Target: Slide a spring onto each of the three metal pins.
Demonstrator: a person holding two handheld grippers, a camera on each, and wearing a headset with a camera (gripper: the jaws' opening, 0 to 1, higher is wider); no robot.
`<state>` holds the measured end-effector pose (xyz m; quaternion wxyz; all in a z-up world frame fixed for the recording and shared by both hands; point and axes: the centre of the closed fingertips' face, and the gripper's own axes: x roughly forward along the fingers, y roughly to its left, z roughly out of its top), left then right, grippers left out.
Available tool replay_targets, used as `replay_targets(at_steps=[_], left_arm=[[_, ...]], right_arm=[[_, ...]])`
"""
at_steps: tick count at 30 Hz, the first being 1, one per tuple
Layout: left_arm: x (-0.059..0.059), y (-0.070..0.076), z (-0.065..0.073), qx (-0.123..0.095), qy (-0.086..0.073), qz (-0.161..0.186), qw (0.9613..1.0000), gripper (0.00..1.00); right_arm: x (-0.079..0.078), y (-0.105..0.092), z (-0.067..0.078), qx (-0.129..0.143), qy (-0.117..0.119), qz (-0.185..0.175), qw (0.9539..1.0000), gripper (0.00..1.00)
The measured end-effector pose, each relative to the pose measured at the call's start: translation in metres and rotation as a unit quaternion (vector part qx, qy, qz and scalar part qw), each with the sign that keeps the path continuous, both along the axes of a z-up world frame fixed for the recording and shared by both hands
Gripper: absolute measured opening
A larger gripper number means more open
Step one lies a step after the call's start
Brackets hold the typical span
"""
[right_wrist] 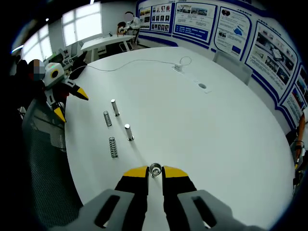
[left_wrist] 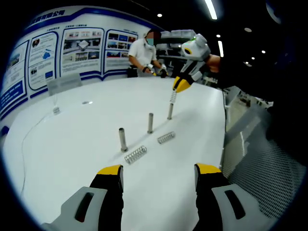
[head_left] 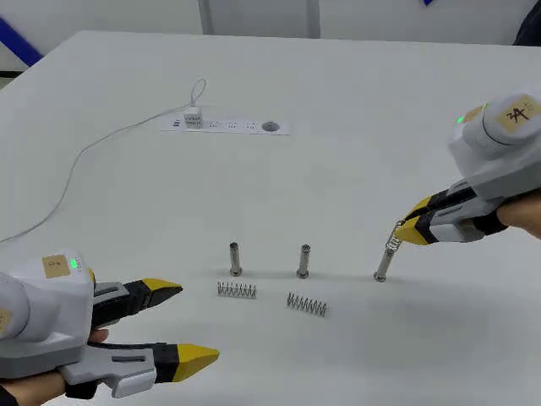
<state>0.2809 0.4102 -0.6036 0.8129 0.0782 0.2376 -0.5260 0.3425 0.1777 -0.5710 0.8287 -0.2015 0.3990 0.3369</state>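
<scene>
Pinching a spring (head_left: 393, 245) whose top is hidden between its yellow tips, the right gripper (head_left: 404, 230) holds it over the pin (head_left: 382, 269) just below, while the left gripper (head_left: 199, 322) hovers spread and empty, loose springs (head_left: 236, 290) just ahead.

The spring (head_left: 393, 244) hides the top of the pin (head_left: 382, 270) nearest the right edge of the table (head_left: 355, 93).

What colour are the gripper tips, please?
Yellow; best seen on the left gripper in the left gripper view.
</scene>
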Motion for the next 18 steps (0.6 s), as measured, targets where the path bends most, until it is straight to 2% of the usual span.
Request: replay_targets(at_steps=[8, 18], left_arm=[[0.0, 0.001, -0.002, 0.005, 0.001, 0.002, 1.0, 0.61], [0.001, 0.002, -0.002, 0.007, 0.002, 0.005, 1.0, 0.61]], right_arm=[[0.001, -0.001, -0.01, -0.002, 0.011, -0.001, 0.9999, 0.12], [0.005, -0.002, -0.032, -0.001, 0.027, -0.008, 0.9996, 0.12]])
